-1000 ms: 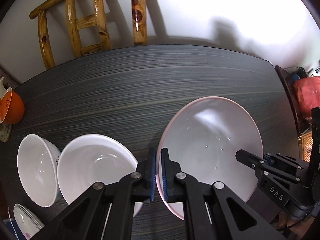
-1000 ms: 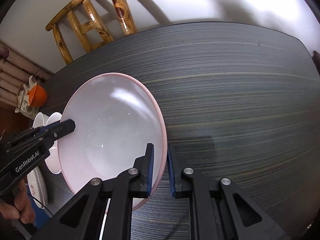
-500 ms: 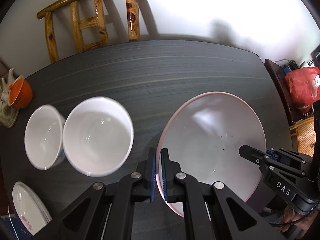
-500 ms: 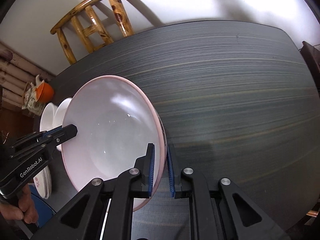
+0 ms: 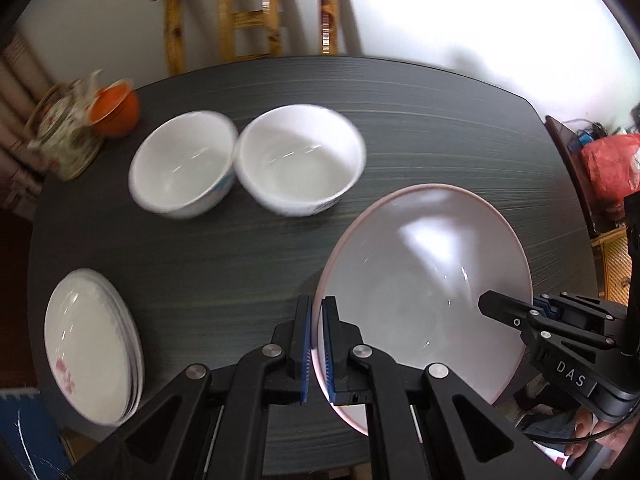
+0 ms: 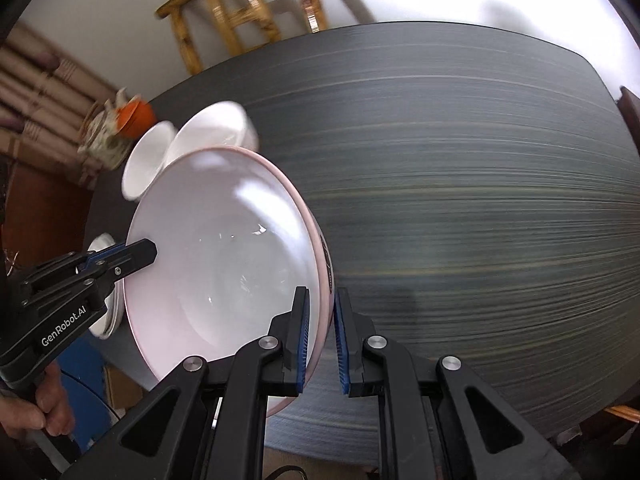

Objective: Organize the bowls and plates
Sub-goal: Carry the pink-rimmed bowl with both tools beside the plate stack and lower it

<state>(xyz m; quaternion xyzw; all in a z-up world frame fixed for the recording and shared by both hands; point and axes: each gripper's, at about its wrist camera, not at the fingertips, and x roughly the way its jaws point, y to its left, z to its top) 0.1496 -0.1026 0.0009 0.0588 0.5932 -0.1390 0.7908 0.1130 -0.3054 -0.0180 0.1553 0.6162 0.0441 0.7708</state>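
We held the large pink-rimmed bowl [image 5: 424, 280] with left gripper [image 5: 317, 344] and right gripper [image 6: 320, 336] clamped on opposite rims, beside the two white bowls [image 5: 300, 160]; the next move probably required a level set-down.

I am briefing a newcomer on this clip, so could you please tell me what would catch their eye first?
A large pink-rimmed bowl fills the foreground, with the left gripper and the right gripper shut on opposite sides of its rim. Behind it, two white bowls sit side by side on the dark table, and a stack of plates lies at its left edge.
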